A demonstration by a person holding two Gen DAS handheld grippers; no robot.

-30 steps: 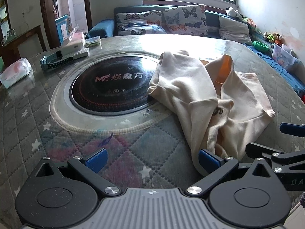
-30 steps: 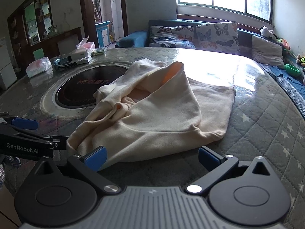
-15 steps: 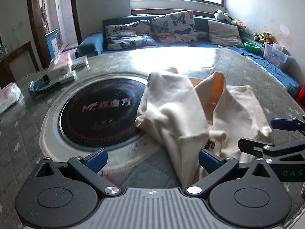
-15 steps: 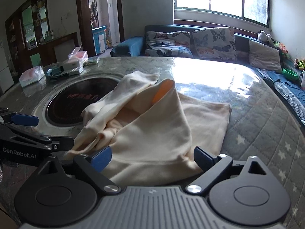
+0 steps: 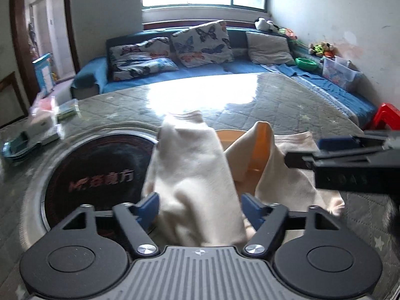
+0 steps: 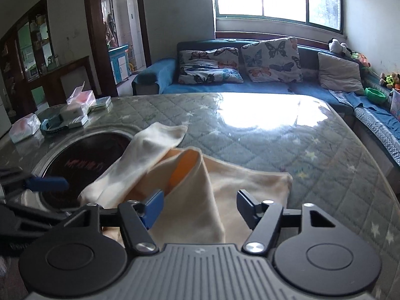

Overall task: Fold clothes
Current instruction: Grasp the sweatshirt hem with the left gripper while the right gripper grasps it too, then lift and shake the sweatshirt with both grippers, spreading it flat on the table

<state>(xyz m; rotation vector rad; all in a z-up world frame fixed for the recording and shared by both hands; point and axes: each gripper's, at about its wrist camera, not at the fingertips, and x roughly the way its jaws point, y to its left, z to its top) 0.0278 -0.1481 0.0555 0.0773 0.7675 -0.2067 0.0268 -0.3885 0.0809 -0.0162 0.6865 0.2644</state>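
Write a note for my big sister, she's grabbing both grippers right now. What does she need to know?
Left gripper: jaws open, cream garment bunched between them, not clamped.
Right gripper: open too, cloth lying between its fingers.
The garment sits crumpled on the quilted table, one sleeve reaching over the round black cooktop.
No neat fold shows yet.
Left: grip, spread flat, then fold.

A cream cotton garment (image 5: 197,175) shows an orange lining (brightest at twelve o'clock). The grey-green quilted table cover (image 6: 287,145) carries pale stars. The round black glass hob (image 5: 95,175) bears reddish lettering. Butterfly-print white cushions (image 6: 272,60) sit on the blue sofa (image 6: 312,90).
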